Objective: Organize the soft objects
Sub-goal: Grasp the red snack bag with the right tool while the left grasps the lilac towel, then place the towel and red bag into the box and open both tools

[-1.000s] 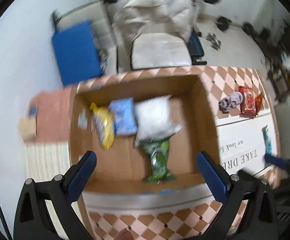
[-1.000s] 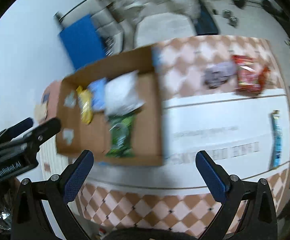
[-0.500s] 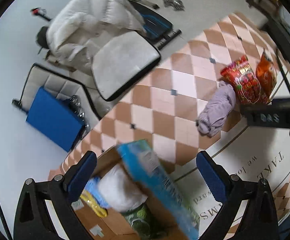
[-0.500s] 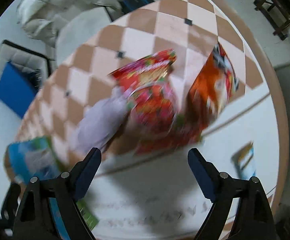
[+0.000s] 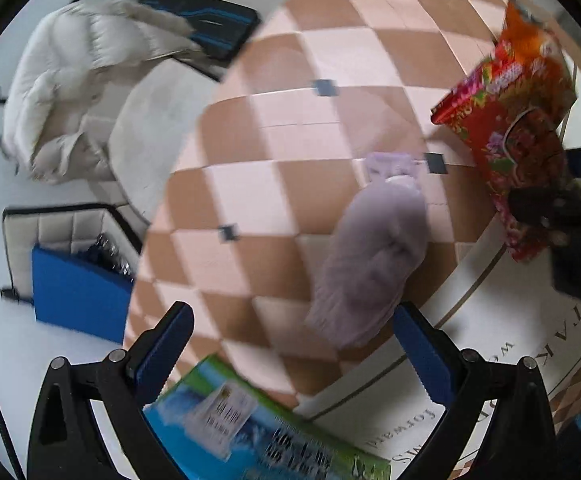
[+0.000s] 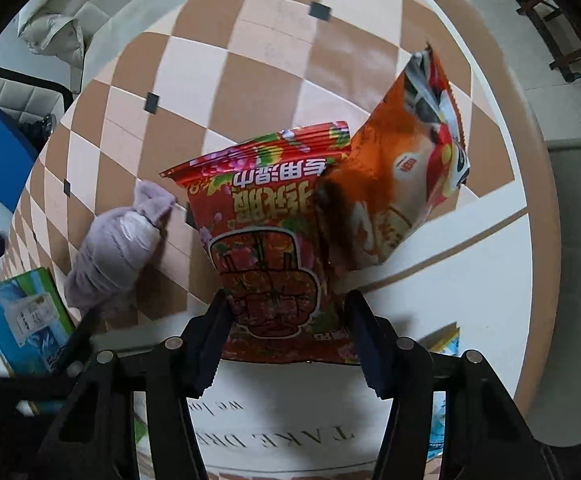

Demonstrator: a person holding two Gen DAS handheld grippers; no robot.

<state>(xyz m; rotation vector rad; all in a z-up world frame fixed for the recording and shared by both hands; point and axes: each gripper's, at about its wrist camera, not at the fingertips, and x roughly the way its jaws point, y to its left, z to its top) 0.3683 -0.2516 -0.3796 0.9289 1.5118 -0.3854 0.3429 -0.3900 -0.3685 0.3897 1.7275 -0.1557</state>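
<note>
A red snack packet [image 6: 274, 240] lies on the checkered table, partly over an orange packet [image 6: 406, 184]. My right gripper [image 6: 286, 320] has its jaws on both sides of the red packet's near end, closing around it. A lilac cloth bundle [image 6: 118, 256] lies to the packet's left. In the left wrist view that bundle [image 5: 374, 264] sits just ahead of my open left gripper [image 5: 290, 348], nearer its right finger. The red packet [image 5: 510, 148] shows at the right there. The right gripper's dark body [image 5: 570, 220] reaches in over the packet.
A cardboard box flap with a blue-green print [image 5: 250, 428] lies under my left gripper, and shows in the right wrist view [image 6: 22, 316]. A blue packet [image 6: 446, 344] lies at the right. A white padded chair [image 5: 90, 80] and a blue pad [image 5: 78, 296] stand beyond the table [image 5: 290, 184].
Both grippers left the box and moved right. The left came low over the lilac bundle. The right came down onto the red packet and its jaws narrowed around it.
</note>
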